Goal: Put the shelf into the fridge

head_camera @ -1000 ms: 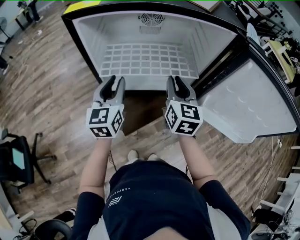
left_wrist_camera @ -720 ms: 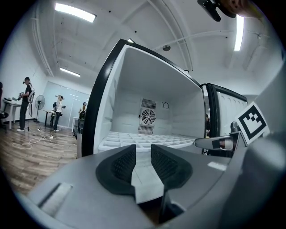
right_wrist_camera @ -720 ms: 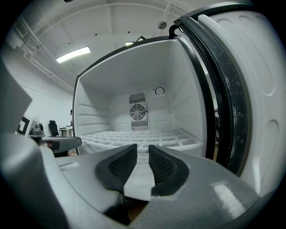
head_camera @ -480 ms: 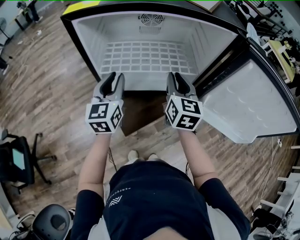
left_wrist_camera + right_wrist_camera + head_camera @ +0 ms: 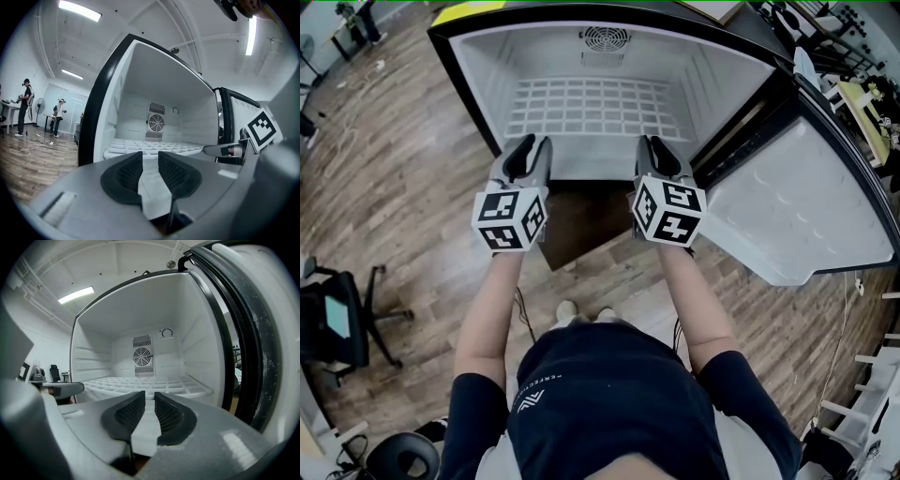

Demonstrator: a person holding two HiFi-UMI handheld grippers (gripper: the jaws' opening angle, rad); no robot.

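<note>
The white grid shelf (image 5: 586, 105) lies flat inside the open fridge (image 5: 464, 75), under the round fan at the back wall. It also shows as a white lattice ahead of the jaws in the left gripper view, shelf (image 5: 150, 147), and in the right gripper view, shelf (image 5: 145, 383). My left gripper (image 5: 528, 150) and right gripper (image 5: 658, 150) are level in front of the fridge mouth, tips just short of the shelf's front edge. The left gripper (image 5: 150, 161) has its jaws apart with nothing between them. The right gripper (image 5: 150, 401) has jaws closing, also on nothing.
The fridge door (image 5: 797, 216) stands swung open at the right, close beside my right gripper. A black office chair (image 5: 337, 323) stands at the left on the wood floor. Desks and people are far off at the left in the left gripper view.
The shelf has slid deeper into the fridge. Both grippers have moved a little forward toward the fridge mouth.
</note>
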